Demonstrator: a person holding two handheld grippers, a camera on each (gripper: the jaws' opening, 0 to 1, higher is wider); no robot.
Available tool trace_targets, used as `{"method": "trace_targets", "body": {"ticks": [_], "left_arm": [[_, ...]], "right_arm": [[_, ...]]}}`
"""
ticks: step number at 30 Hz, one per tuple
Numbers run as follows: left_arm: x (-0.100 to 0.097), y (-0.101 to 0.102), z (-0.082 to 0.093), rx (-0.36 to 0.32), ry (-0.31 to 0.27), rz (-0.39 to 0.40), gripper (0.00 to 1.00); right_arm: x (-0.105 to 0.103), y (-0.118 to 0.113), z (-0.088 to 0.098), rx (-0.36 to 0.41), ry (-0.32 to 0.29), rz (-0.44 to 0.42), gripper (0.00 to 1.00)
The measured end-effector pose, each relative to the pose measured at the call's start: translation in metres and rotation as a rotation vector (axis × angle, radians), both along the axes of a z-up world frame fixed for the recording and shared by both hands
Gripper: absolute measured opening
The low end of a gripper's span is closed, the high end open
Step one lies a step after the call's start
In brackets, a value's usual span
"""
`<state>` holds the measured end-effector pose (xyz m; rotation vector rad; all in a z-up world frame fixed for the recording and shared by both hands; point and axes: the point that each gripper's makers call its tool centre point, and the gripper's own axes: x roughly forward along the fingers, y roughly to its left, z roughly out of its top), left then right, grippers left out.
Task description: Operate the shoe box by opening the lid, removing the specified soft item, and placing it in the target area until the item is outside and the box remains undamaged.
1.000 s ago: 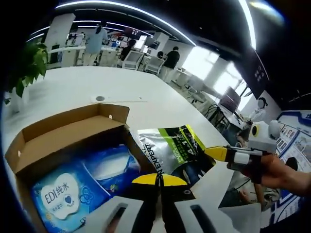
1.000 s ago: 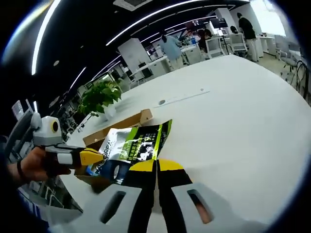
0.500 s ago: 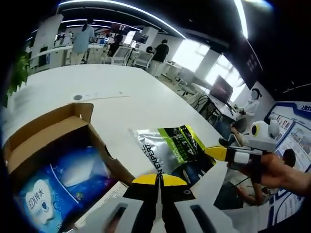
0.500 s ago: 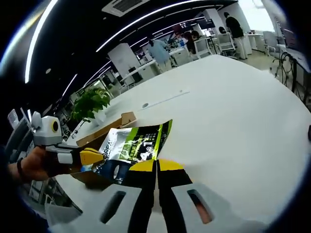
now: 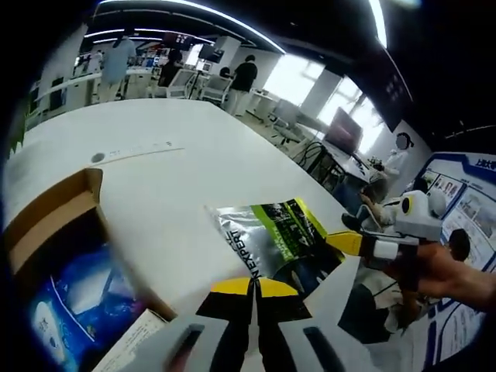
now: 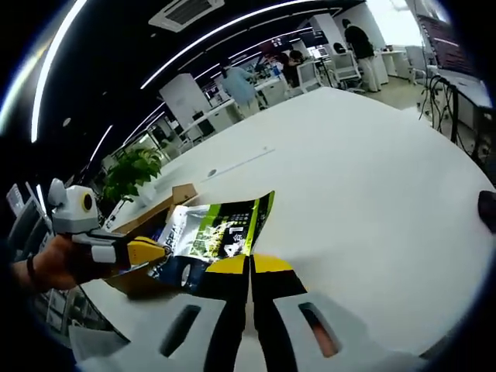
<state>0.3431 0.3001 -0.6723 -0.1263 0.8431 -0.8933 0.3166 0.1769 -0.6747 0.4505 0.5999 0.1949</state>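
Observation:
A silver, green and black soft pouch (image 5: 271,240) hangs above the white table, held at two edges. My left gripper (image 5: 252,285) is shut on its near edge, and my right gripper (image 5: 349,243) comes in from the right, shut on its other edge. In the right gripper view the same pouch (image 6: 213,236) is pinched by my right gripper (image 6: 250,263), with my left gripper (image 6: 147,250) clamped on its left side. The open cardboard shoe box (image 5: 43,225) sits at the left, holding a blue wipes pack (image 5: 66,310). The box (image 6: 167,203) lies behind the pouch.
The white table (image 6: 349,178) stretches wide beyond the pouch. A potted plant (image 6: 136,167) stands past the box. People, desks and chairs (image 5: 178,74) fill the room behind. A dark object (image 6: 487,211) lies at the table's right edge.
Both grippers have carried the pouch away from the box, to its right over bare table. The box has slid toward the left edge of the left gripper view.

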Motion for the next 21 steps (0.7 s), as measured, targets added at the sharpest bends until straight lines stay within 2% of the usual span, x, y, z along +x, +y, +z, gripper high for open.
{"method": "trace_targets", "body": {"ticks": [9, 21], "left_arm": [[0.008, -0.011, 0.0, 0.015, -0.013, -0.018, 0.0], [0.03, -0.017, -0.009, 0.059, -0.021, -0.005, 0.01]], "right_arm": [[0.011, -0.011, -0.006, -0.005, 0.015, 0.001, 0.0], [0.042, -0.019, -0.015, -0.017, 0.033, 0.038, 0.0]]}}
